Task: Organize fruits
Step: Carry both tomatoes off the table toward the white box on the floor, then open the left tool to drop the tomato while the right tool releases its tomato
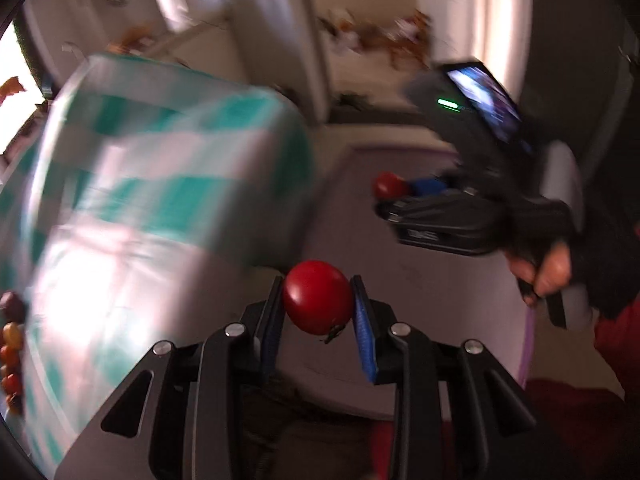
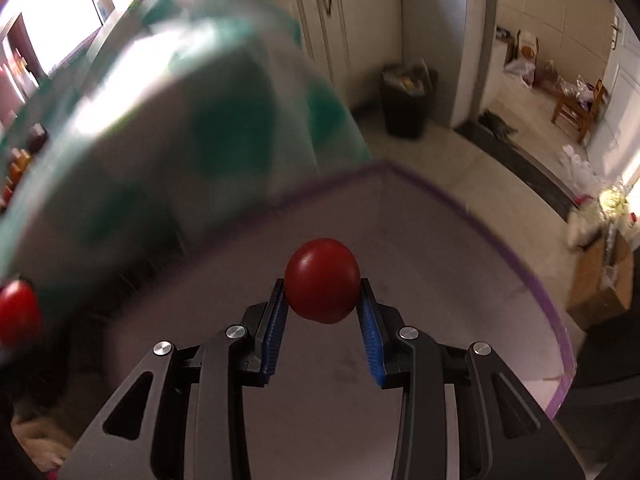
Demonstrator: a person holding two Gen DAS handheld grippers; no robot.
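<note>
**Both hand-held grippers clamped on red tomatoes above grey tabletop**

Left hand-held gripper (image 1: 318,306): blue-padded fingers (image 1: 363,330) pinched on a red tomato (image 1: 319,297), pads touching both sides. Tomato's dark stem end points down toward the camera. It hangs above the grey tabletop (image 1: 432,296), clear of the surface.

Right hand-held gripper (image 2: 322,300): clamped on a second red tomato (image 2: 322,280), blue pads (image 2: 370,344) pressed on left and right flanks. Tomato sits above the tabletop, inside its purple edge strip (image 2: 532,276).

In the left wrist view the right hand-held gripper (image 1: 394,190) shows beyond the left one, gripping its tomato (image 1: 387,185) over the far part of the tabletop; the person's right hand (image 1: 540,272) wraps its handle, and a lit phone screen (image 1: 486,100) is mounted on top. In the right wrist view the left gripper's tomato (image 2: 18,312) shows at the left edge, blurred.

Teal-and-white checked cloth (image 1: 160,184) covers the tabletop left of both tomatoes, heavily motion-blurred. At its far left edge, a row of small orange, red and dark fruits (image 1: 11,360), too blurred to name.

Beyond the tabletop's far edge: black trash bin (image 2: 406,100) on the floor by cream cabinet doors (image 2: 340,24), small wooden chair (image 2: 578,106) further right, cardboard box (image 2: 604,280) on the floor right of the tabletop.
</note>
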